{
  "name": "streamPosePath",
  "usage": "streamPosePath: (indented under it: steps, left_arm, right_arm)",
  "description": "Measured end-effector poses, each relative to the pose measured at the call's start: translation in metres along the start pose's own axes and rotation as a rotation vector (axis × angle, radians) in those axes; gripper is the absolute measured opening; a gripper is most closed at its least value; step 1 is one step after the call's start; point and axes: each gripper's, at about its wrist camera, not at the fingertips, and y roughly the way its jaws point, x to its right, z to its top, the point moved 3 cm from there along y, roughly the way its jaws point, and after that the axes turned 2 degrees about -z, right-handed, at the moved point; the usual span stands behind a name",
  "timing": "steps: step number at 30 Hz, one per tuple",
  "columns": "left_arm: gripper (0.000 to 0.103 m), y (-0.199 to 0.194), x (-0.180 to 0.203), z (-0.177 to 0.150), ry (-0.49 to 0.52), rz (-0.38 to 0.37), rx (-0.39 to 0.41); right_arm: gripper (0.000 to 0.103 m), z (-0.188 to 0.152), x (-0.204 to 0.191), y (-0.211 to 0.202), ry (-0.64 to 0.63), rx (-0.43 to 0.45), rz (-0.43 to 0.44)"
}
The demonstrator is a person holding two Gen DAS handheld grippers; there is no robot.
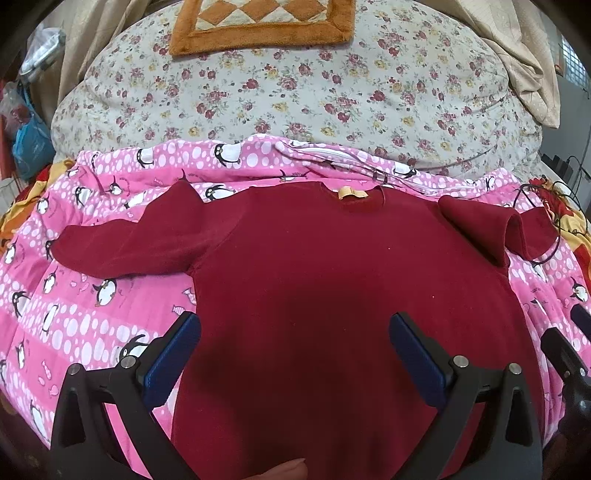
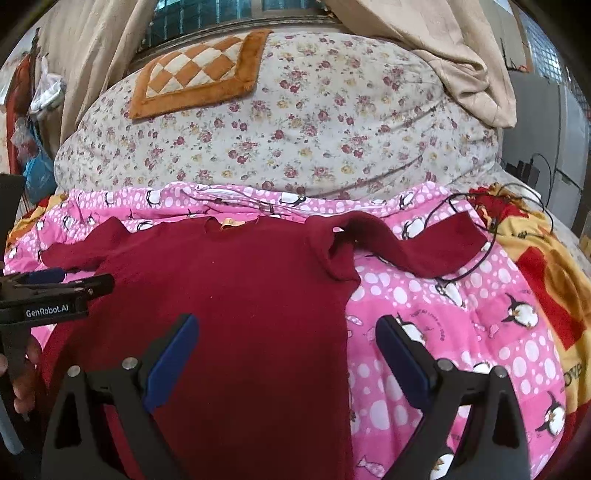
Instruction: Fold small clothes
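Note:
A dark red long-sleeved sweater (image 1: 332, 266) lies flat on a pink penguin-print blanket (image 1: 74, 314), neck away from me. Its left sleeve (image 1: 122, 243) stretches out to the left. Its right sleeve (image 1: 480, 225) is bunched and folded near the shoulder; in the right wrist view it (image 2: 424, 240) stretches out to the right. My left gripper (image 1: 293, 326) is open and empty above the sweater's lower left body. My right gripper (image 2: 286, 328) is open and empty over the sweater's right side edge (image 2: 343, 314). The left gripper also shows in the right wrist view (image 2: 55, 280).
A floral quilt (image 1: 295, 92) is heaped behind the blanket, with an orange checked cushion (image 1: 262, 22) on top. A black cable (image 2: 487, 236) loops by the right sleeve end. A red and yellow blanket (image 2: 546, 280) lies at the right. Beige curtains (image 2: 443, 44) hang behind.

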Motion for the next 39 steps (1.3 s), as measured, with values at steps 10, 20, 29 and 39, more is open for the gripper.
streamPosePath:
  steps: [10, 20, 29, 39]
  left_arm:
    - [0.097, 0.002, -0.001, 0.0, 0.0, -0.005, -0.009]
    - [0.097, 0.002, 0.001, 0.001, -0.003, -0.013, 0.009]
    - [0.097, 0.008, 0.007, 0.001, 0.002, -0.143, 0.013]
    - [0.093, 0.008, 0.013, -0.005, 0.038, -0.106, -0.006]
  right_arm:
    - [0.098, -0.005, -0.006, 0.007, -0.006, -0.046, 0.059]
    - [0.098, -0.01, -0.003, 0.014, -0.008, -0.093, 0.004]
    - [0.098, -0.014, -0.002, 0.021, -0.008, -0.142, -0.022]
    - [0.098, -0.017, 0.001, 0.024, 0.013, -0.158, -0.039]
